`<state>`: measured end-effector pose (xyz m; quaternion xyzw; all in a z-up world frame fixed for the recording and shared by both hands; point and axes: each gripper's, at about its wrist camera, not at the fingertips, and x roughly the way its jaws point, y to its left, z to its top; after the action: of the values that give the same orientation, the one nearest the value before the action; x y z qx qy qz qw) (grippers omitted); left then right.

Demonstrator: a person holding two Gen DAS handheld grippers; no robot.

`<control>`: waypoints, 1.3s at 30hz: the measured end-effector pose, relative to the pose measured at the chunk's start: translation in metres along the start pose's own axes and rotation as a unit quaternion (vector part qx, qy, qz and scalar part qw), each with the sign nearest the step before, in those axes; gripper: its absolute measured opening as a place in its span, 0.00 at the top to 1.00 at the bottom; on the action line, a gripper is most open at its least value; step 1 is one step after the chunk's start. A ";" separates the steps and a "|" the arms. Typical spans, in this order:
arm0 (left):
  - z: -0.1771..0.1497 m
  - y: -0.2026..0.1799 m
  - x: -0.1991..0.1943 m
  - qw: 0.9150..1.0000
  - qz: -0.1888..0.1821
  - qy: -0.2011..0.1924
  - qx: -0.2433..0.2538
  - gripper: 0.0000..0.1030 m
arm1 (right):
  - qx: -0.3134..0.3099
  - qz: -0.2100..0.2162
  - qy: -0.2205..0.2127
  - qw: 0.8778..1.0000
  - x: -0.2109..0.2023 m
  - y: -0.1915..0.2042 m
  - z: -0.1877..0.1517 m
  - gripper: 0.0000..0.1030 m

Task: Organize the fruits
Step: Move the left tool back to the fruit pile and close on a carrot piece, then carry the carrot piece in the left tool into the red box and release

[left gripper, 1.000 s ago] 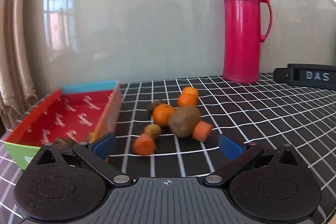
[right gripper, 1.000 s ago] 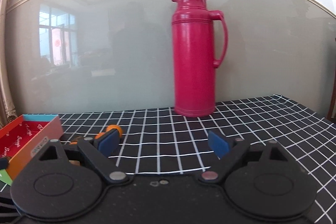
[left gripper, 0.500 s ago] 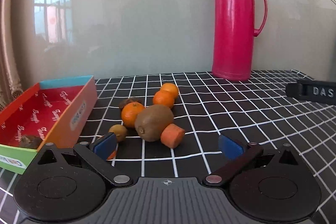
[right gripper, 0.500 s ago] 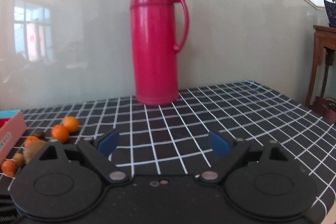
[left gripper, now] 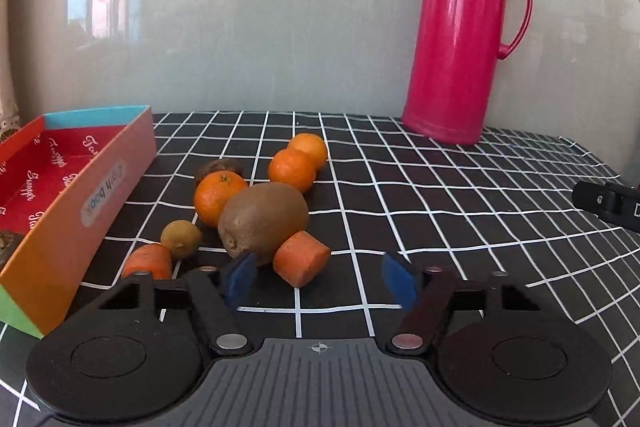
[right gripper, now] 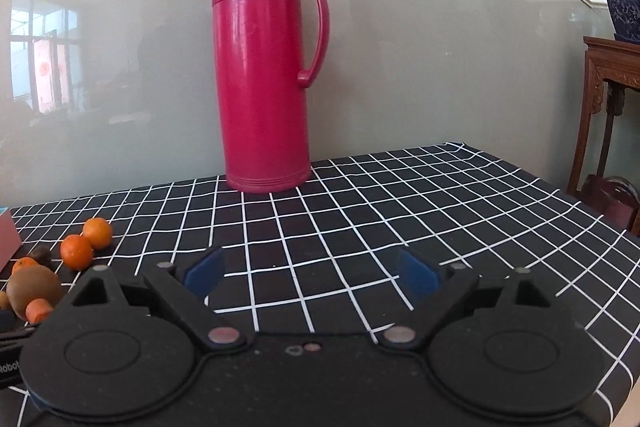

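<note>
My left tongs (left gripper: 316, 277) have just been closing to about half spread, pads touching nothing, the carrot chunk (left gripper: 302, 263) and big kiwi (left gripper: 264, 221) just ahead. The oranges (left gripper: 294, 169) cluster behind them near the desk's (left gripper: 460, 211) left edge, beside the box (left gripper: 80, 203). My right tongs (right gripper: 310, 275) gape wide over bare checked cloth.

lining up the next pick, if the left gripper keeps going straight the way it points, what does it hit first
Most likely the carrot chunk, lying just ahead of the open left gripper slightly left of its centre line, with the large kiwi touching it behind. Depth is hard to judge through the fisheye.
</note>
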<state>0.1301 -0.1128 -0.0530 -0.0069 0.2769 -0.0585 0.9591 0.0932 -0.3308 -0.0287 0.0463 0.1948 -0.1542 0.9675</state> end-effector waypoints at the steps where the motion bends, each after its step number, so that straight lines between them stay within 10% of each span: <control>1: 0.000 0.000 0.002 1.000 0.002 0.003 0.002 0.34 | -0.002 -0.002 0.007 1.000 0.004 0.001 0.000 0.08; 8: 0.004 0.000 0.011 1.000 0.004 0.011 0.003 0.35 | -0.011 0.006 0.014 1.000 0.017 0.014 0.003 0.08; 12: 0.006 0.005 0.018 1.000 0.008 0.025 -0.001 0.66 | -0.010 0.012 0.016 1.000 0.020 0.018 0.004 0.08; 39: 0.006 0.032 -0.028 1.000 0.006 -0.021 0.012 0.66 | -0.012 0.025 0.011 1.000 0.013 0.033 0.006 0.08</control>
<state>0.1133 -0.0776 -0.0340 0.0046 0.2560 -0.0556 0.9651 0.1168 -0.3038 -0.0271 0.0412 0.2059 -0.1268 0.9694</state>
